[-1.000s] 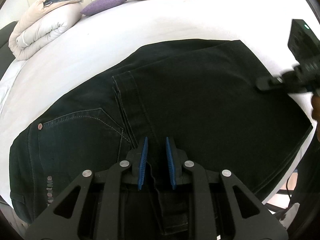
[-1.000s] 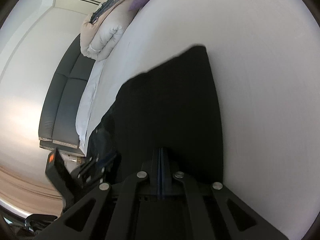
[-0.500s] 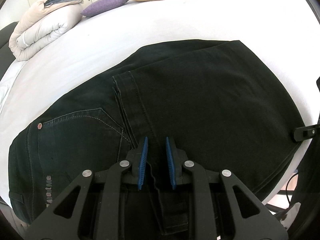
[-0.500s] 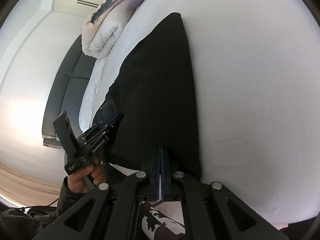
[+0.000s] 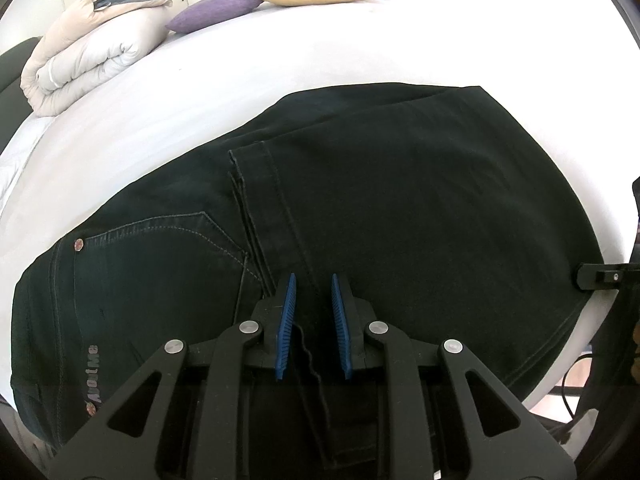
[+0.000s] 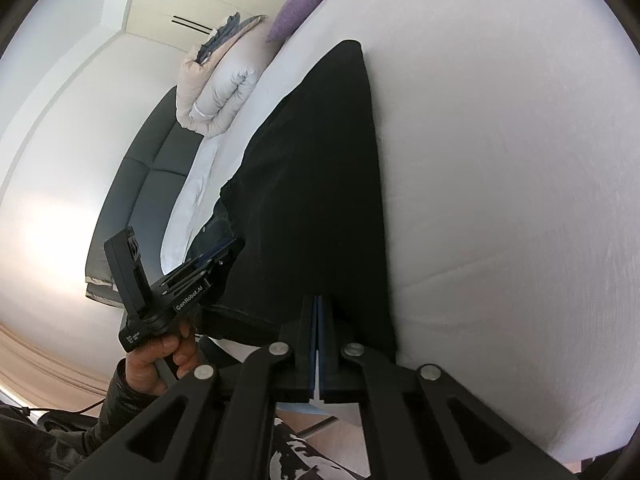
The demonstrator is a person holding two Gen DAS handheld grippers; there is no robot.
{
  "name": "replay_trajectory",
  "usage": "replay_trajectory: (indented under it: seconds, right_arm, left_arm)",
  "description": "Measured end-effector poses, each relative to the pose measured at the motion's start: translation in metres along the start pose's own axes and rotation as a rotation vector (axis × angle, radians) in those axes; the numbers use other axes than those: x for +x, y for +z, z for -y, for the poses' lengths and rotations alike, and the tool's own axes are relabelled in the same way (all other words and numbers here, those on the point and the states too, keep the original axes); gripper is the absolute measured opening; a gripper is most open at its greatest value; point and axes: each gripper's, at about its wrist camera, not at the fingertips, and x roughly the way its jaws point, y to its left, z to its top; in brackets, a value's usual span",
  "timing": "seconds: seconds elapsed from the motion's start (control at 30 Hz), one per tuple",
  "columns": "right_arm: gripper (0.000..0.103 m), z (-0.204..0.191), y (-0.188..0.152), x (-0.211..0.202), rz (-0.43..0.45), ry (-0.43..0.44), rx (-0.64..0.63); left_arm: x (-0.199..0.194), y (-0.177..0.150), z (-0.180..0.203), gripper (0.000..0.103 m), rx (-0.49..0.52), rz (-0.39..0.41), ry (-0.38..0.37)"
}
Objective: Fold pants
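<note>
Below spread left fingers lie pants; right fingers pressed together.

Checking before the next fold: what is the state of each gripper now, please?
Left gripper: open, holding nothing, over the pants.
Right gripper: closed, with nothing visible between its fingers.

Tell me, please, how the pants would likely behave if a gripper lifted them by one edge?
The pants lie flat in folded layers on the bed, so they would probably droop and unfold. The thick stitched seams suggest denim: likely fairly heavy, not slippery.
</note>
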Motion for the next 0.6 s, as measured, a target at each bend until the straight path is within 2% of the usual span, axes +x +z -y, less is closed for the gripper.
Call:
replay_trajectory:
  seconds: [0.17,0.4,0.5,0.6]
  right_arm:
    - [0.0,-0.001,-0.001,0.001,0.012,-0.007,-0.001]
    - [0.0,-0.002,-0.002,0.001,0.032,-0.011,0.006]
    - [0.0,-0.004,-0.002,0.001,0.037,-0.014,0.009]
    - [0.0,-0.006,-0.003,-0.001,0.042,-0.025,0.016]
  left_arm:
    - [-0.001,-0.001,-0.002,0.018,-0.008,0.005,-0.007]
    - [-0.005,-0.006,-0.013,0.018,-0.078,0.03,-0.053]
    - [-0.013,-0.013,-0.026,0.019,-0.16,0.049,-0.102]
    - [-0.024,-0.026,-0.05,0.023,-0.298,0.055,-0.196]
